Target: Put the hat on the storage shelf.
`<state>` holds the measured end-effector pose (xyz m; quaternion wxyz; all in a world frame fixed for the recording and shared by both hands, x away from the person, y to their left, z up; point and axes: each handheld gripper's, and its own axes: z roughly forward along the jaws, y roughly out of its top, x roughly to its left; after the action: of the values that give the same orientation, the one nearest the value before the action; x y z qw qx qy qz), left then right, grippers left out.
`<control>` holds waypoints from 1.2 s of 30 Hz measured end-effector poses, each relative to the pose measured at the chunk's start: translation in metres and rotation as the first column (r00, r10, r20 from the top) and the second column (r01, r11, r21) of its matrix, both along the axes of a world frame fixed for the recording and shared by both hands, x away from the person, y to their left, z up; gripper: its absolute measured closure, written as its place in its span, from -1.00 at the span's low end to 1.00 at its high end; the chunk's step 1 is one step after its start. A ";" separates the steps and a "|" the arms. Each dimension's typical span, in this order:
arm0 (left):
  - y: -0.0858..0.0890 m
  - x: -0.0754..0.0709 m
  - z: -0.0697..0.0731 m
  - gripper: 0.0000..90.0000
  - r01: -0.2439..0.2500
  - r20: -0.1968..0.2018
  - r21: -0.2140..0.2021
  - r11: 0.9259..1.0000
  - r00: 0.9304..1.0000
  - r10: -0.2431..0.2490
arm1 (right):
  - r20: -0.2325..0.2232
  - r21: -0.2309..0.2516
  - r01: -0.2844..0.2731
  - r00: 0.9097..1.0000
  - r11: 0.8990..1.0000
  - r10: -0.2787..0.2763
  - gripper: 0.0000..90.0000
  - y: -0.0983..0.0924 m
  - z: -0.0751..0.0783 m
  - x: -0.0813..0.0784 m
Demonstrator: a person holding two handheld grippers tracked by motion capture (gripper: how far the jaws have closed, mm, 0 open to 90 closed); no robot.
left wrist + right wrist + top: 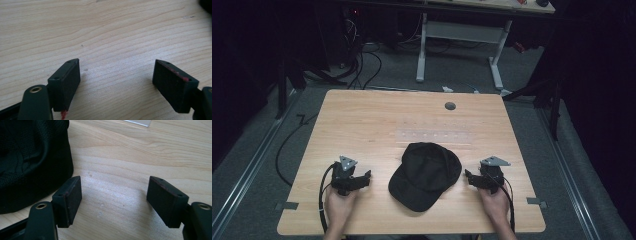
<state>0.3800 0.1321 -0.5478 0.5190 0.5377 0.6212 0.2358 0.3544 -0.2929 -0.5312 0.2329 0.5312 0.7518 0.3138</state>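
A black baseball cap [424,173] lies on the wooden table [362,125], brim toward the near edge. My left gripper [366,177] rests on the table left of the cap, a short gap away, jaws open over bare wood [116,75]. My right gripper [468,176] sits just right of the cap's crown, also open with nothing between its fingers [113,195]. In the right gripper view the cap's black fabric [32,157] lies close beside the left jaw, apart from it.
A clear strip of tape [434,136] lies on the table beyond the cap, and a grey cable hole [450,106] sits near the far edge. Tape tabs [286,205] mark the near corners. A white desk frame [457,45] and cables stand on the floor beyond.
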 end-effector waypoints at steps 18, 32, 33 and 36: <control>0.000 0.000 0.000 -0.49 -0.005 0.001 -0.005 1.000 1.000 0.005 | 0.008 0.008 0.017 1.000 1.000 -0.017 -0.20 -0.002 0.000 -0.001; 0.000 0.000 0.000 -0.48 -0.005 0.000 -0.007 1.000 1.000 0.005 | -0.021 0.009 0.024 0.999 1.000 -0.024 -0.04 -0.004 0.006 -0.008; 0.000 0.000 0.000 -0.48 -0.005 0.000 -0.007 1.000 1.000 0.005 | -0.016 0.012 0.023 1.000 1.000 -0.023 0.00 -0.004 0.007 -0.009; 0.000 0.000 0.000 -0.48 -0.005 0.000 -0.006 1.000 1.000 0.005 | 0.010 0.039 0.021 1.000 0.999 -0.022 0.07 -0.005 0.014 -0.017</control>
<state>0.3804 0.1321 -0.5476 0.5198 0.5347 0.6233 0.2352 0.3370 -0.2978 -0.5171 0.2298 0.5421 0.7385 0.3286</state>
